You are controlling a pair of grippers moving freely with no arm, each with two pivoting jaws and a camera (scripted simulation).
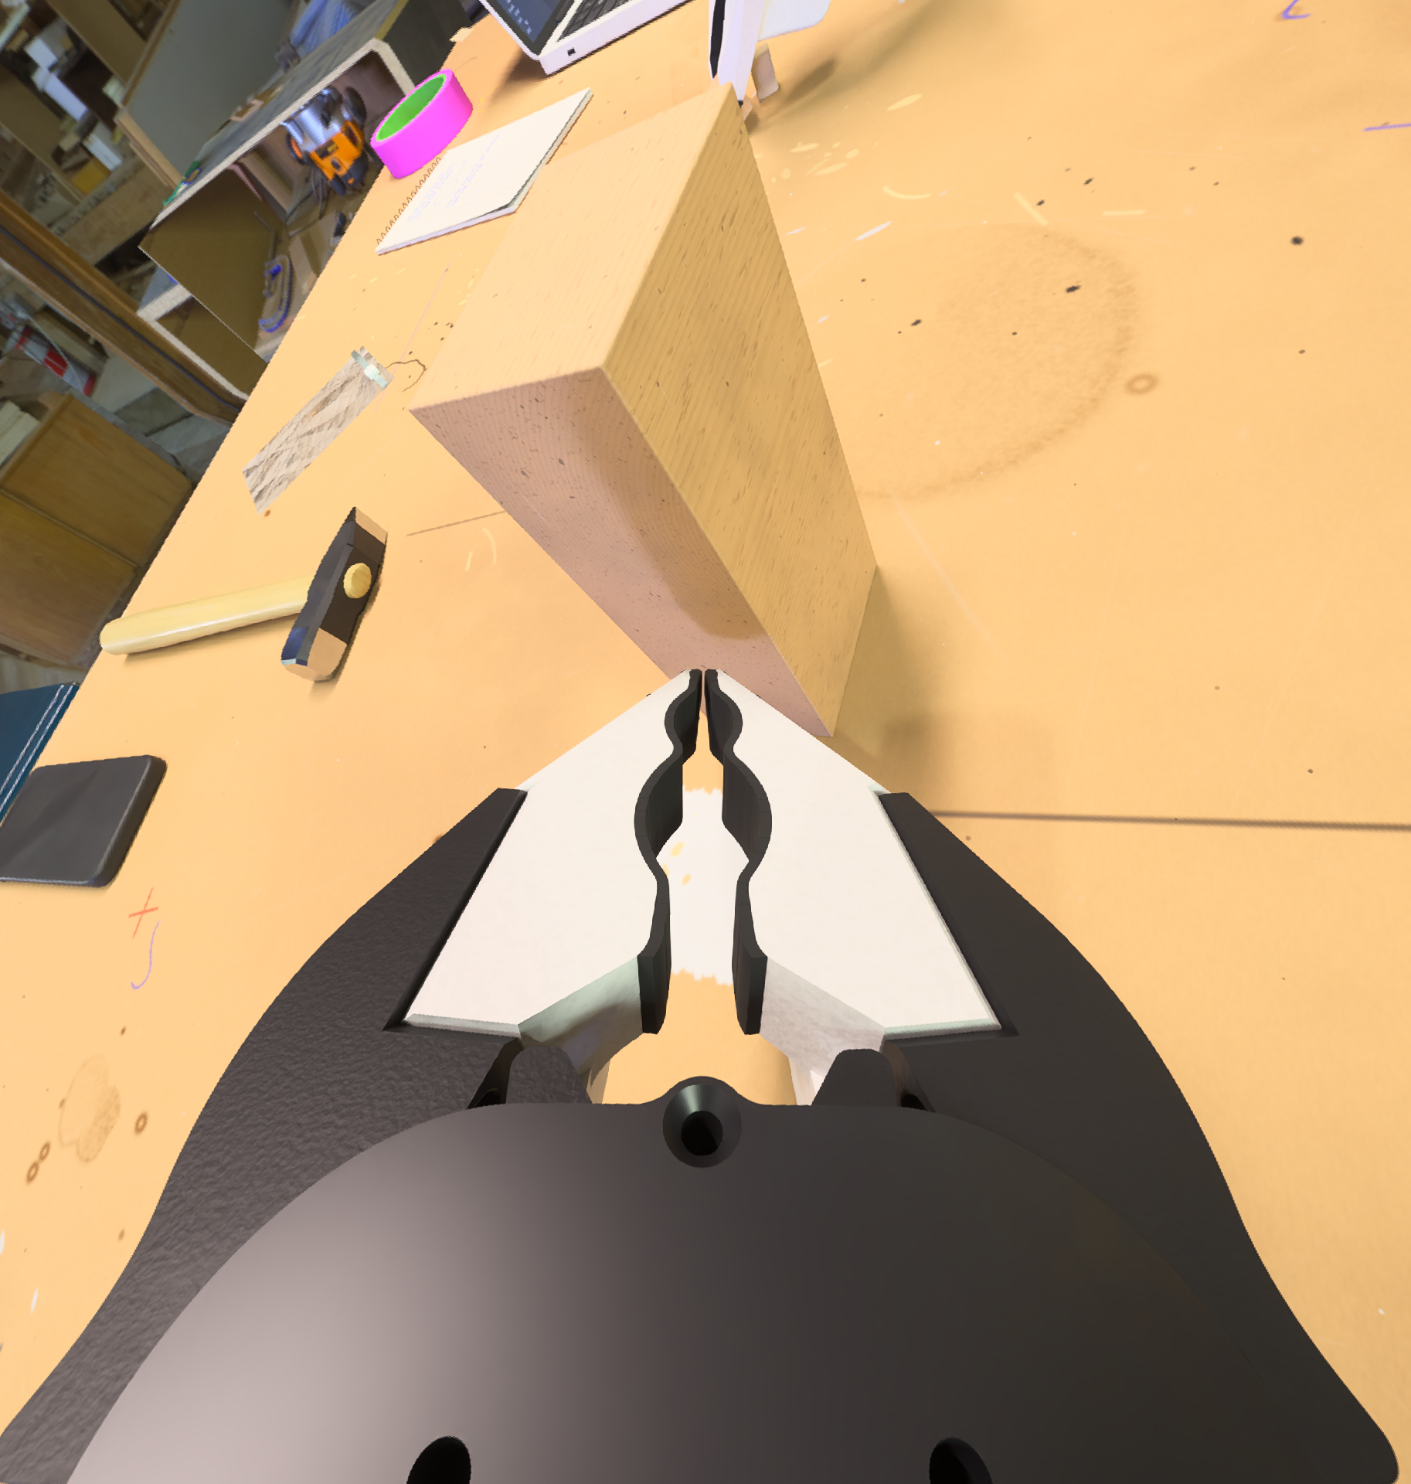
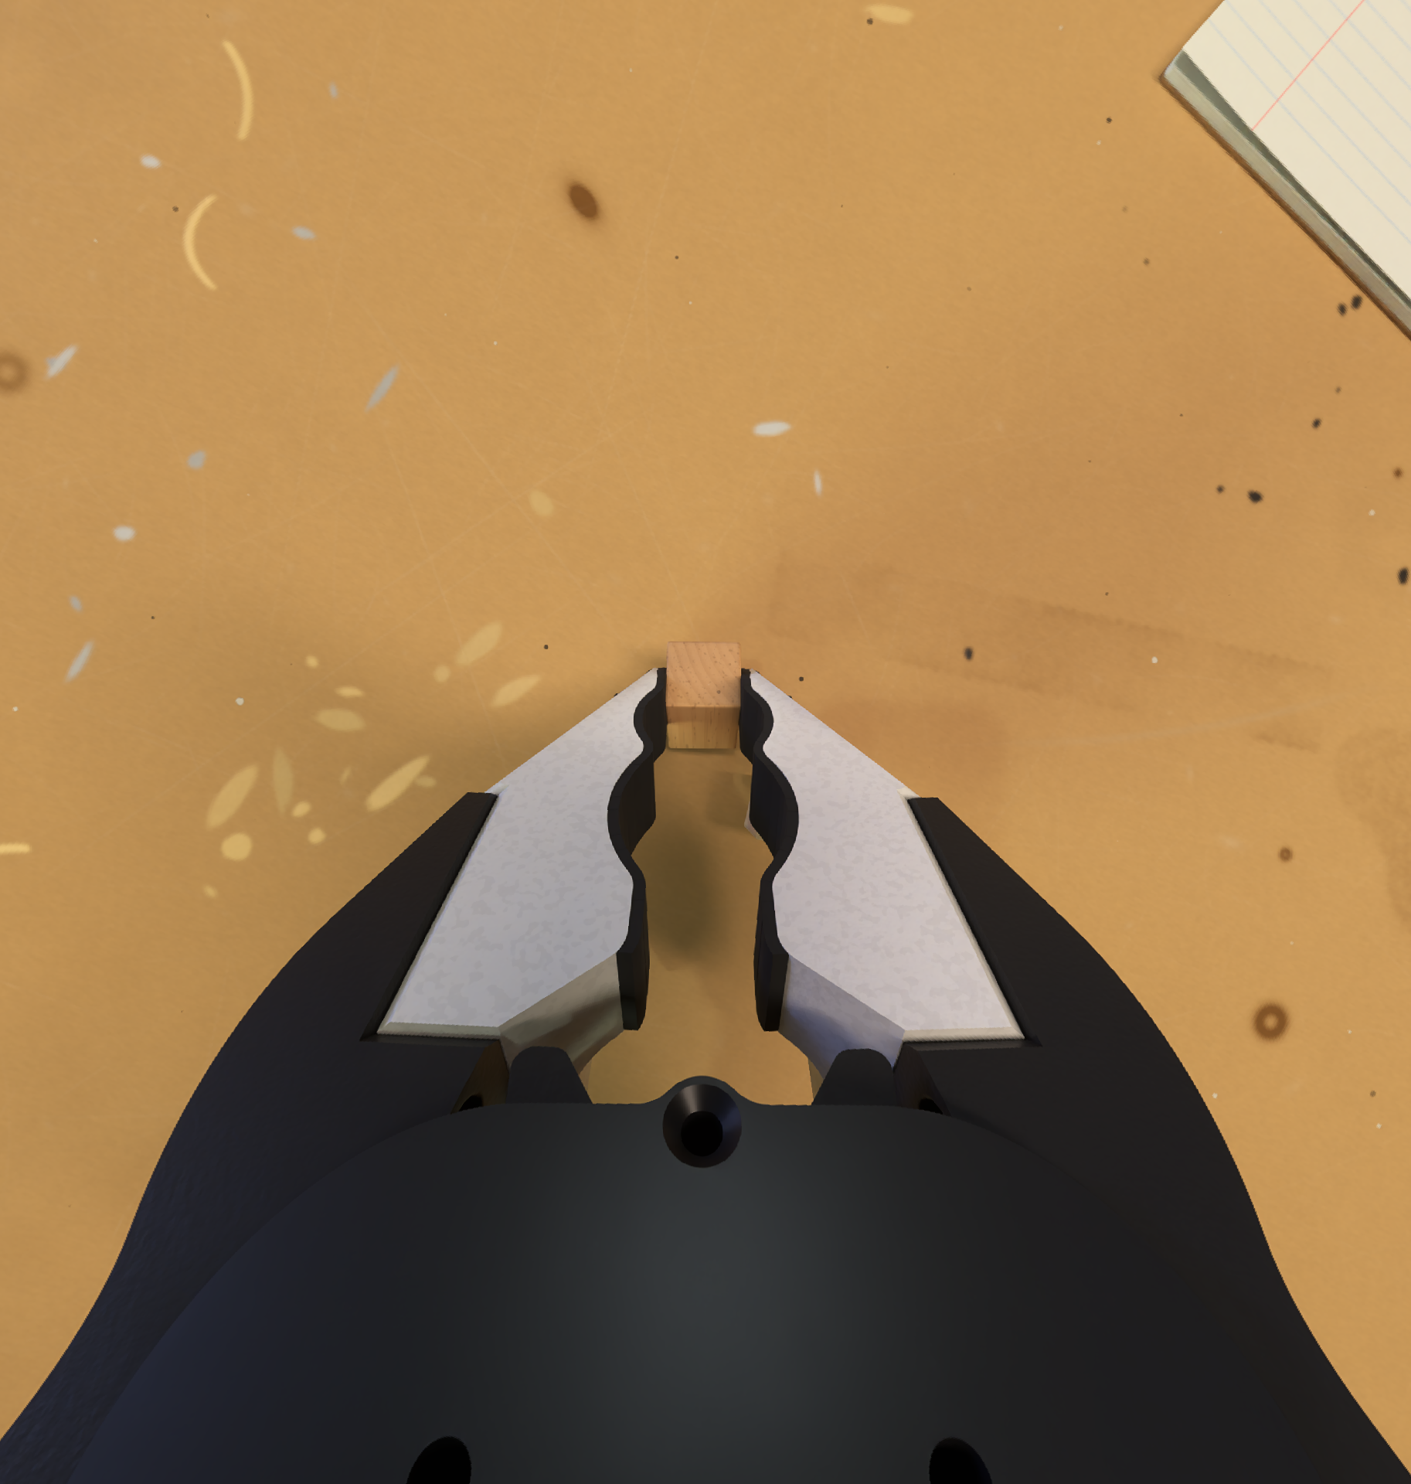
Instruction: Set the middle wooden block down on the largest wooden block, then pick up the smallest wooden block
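Left wrist view: left gripper [image 1: 702,682], fingers clenched together on nothing; large wooden block [image 1: 646,385] just beyond its tips, on the table [image 1: 1088,562]. Hammer [image 1: 285,602] far left.

Right wrist view: right gripper [image 2: 702,699] clamped on small wooden block [image 2: 702,691], pinched between fingertips; notepad [image 2: 1344,144] far right.

Lighting: bright, warm, even. Shadows: soft, one beneath the large wooden block [image 1: 646,385], a faint one between the right tongs [image 2: 702,699]. Focus: sharp throughout. Distortion: wide-angle stretch along counter [image 1: 1088,562] edges.
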